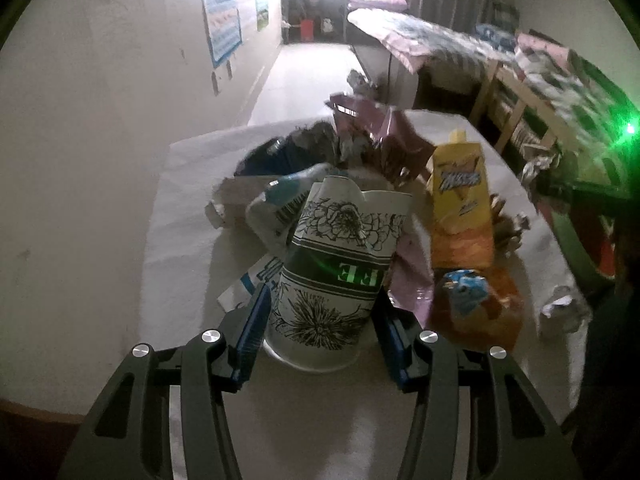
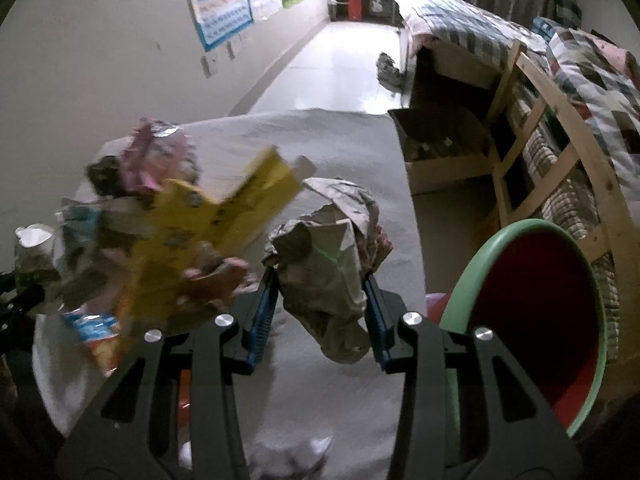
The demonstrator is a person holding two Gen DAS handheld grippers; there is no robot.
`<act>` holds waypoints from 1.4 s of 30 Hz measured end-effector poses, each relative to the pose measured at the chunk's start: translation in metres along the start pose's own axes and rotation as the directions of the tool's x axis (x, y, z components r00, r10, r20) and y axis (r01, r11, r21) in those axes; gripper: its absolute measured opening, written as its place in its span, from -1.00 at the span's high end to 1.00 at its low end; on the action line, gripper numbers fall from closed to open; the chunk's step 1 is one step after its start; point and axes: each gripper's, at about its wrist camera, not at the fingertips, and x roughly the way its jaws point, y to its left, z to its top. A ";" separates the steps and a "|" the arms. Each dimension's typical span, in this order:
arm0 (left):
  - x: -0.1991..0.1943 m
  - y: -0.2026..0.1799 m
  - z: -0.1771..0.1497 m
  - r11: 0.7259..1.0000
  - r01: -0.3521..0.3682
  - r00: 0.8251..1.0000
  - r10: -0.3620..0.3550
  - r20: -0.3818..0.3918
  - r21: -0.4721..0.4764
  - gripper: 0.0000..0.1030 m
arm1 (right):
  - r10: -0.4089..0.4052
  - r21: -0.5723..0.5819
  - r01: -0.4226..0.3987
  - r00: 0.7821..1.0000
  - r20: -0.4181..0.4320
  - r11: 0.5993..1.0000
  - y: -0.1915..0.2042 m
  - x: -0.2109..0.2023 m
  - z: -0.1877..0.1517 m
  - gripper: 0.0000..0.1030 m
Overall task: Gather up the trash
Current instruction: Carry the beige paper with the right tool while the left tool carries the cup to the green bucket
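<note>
Left hand-held gripper (image 1: 320, 320): clamped on a crushed paper cup (image 1: 332, 272), near edge of the trash pile on the bench (image 1: 192, 216). Right hand-held gripper (image 2: 320, 304): clamped on a crumpled paper wad (image 2: 324, 268), above the bench; bin (image 2: 532, 320) just right

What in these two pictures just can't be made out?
- Left view: the cup's full lettering; only upside-down "EE" shows.
- Left view: the far shelf's contents, washed out by glare.
- Right view: the yellow wrapper's print, lost to motion blur.
- Right view: the bin's inside, dark and cut off by the gripper holding crumpled paper.
</note>
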 end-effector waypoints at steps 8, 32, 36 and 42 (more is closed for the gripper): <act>-0.044 -0.001 0.001 0.999 0.000 0.997 0.004 0.082 -0.053 0.06 | 0.059 -0.035 -0.057 0.997 0.051 0.998 0.023 -0.046 -0.009 0.22; -0.051 -0.121 0.047 0.990 0.135 0.984 -0.139 0.112 0.041 0.06 | -0.005 0.041 0.000 0.994 0.114 0.999 -0.054 -0.113 -0.036 0.22; -0.040 -0.159 0.061 0.981 0.171 0.978 -0.180 0.102 0.092 0.06 | -0.036 0.077 0.027 0.993 0.112 0.997 -0.086 -0.115 -0.040 0.22; -0.025 -0.217 0.081 0.958 0.241 0.964 -0.255 0.074 0.153 0.06 | -0.074 0.120 0.062 0.993 0.097 0.991 -0.127 -0.111 -0.044 0.22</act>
